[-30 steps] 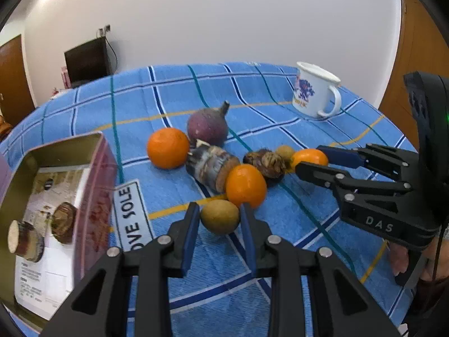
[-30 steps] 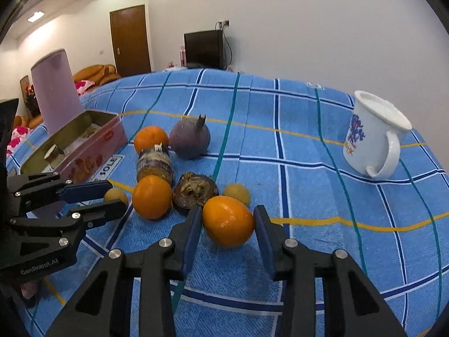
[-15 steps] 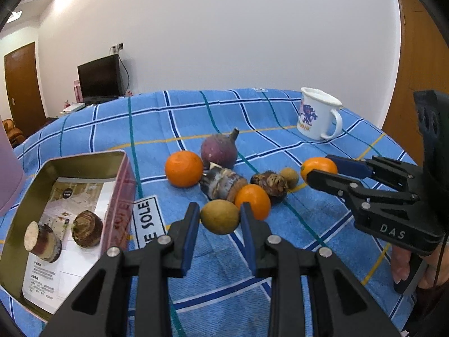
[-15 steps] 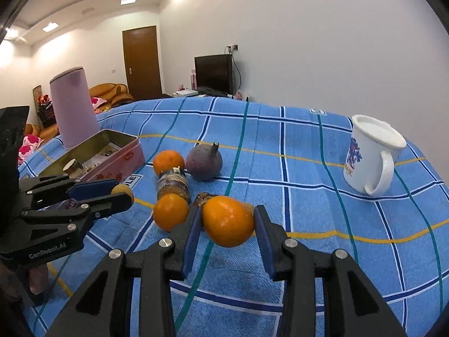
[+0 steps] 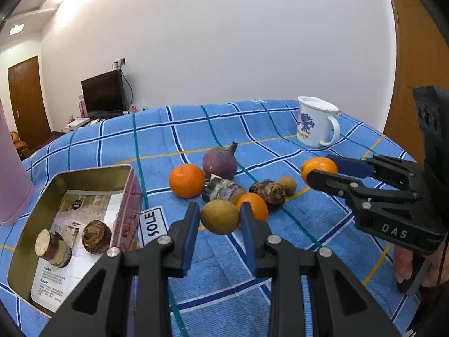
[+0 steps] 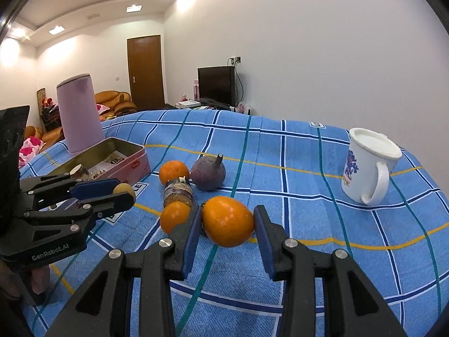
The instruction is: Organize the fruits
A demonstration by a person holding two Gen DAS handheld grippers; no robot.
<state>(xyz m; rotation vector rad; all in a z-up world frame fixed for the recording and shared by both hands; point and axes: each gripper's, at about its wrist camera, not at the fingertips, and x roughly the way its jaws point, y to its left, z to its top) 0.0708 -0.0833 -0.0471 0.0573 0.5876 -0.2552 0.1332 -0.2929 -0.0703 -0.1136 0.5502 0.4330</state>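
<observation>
My left gripper [image 5: 219, 210] is shut on a small brown-green fruit [image 5: 220, 220], held just above the blue checked cloth [image 5: 174, 140]. My right gripper [image 6: 228, 216] is shut on an orange [image 6: 228, 224], also lifted off the cloth. Each gripper shows in the other's view: the right gripper [image 5: 320, 167] at the right, the left gripper [image 6: 123, 189] at the left. On the cloth lie two more oranges [image 5: 186, 180] [image 5: 254, 205], a purple root [image 5: 220, 161], a taro piece [image 5: 223, 191], a dark lump [image 5: 268, 192] and a small brown fruit [image 5: 287, 184].
An open pink tin [image 5: 134, 196] at the left holds two taro pieces [image 5: 95, 236] on printed paper. Behind the tin stands a pink canister [image 6: 80, 113]. A white mug [image 5: 317, 122] stands at the far right. A person's fingers [image 5: 404, 264] hold the right gripper's handle.
Both grippers have risen and tilted up, carrying their fruits off the cloth. The orange in the right gripper has come away from the cluster. More of the room now shows.
</observation>
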